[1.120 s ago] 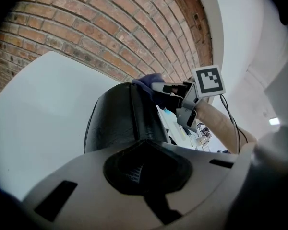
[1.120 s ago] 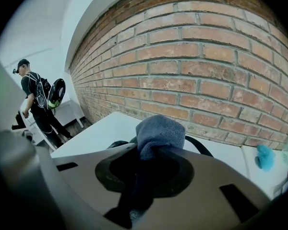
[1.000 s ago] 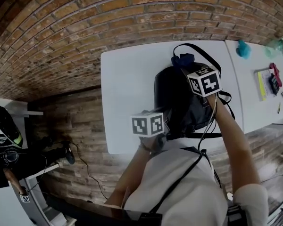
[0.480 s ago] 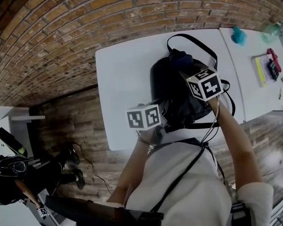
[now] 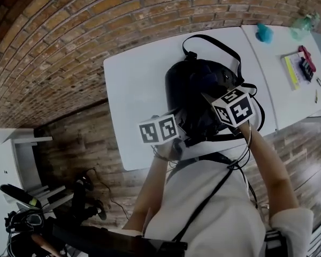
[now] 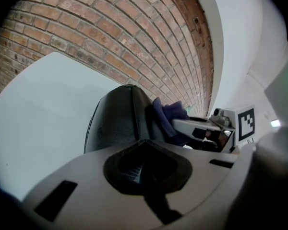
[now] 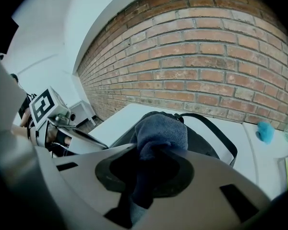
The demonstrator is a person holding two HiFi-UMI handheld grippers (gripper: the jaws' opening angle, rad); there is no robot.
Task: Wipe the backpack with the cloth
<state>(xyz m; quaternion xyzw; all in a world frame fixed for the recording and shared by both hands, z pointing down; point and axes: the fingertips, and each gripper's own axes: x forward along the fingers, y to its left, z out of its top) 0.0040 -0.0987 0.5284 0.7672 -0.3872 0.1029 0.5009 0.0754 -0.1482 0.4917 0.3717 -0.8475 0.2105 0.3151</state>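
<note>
A white worktop (image 5: pixel 131 84) beside a brick wall (image 5: pixel 96 25) carries the black backpack (image 5: pixel 190 90), lying near its middle. The left gripper (image 6: pixel 141 169) has its jaws closed on the backpack's near edge. The right gripper (image 7: pixel 151 174) jaws pinch the blue cloth (image 7: pixel 163 131) over the backpack

L hand-held gripper (image 6: pixel 143 164) jaws closed, pinching backpack (image 6: pixel 117 123) edge; R hand-held gripper (image 7: pixel 144 176) clamped on cloth (image 7: pixel 161 131); L forearm (image 5: pixel 152 191) and R forearm (image 5: pixel 267 165) both reach fwd, R further out.
</note>
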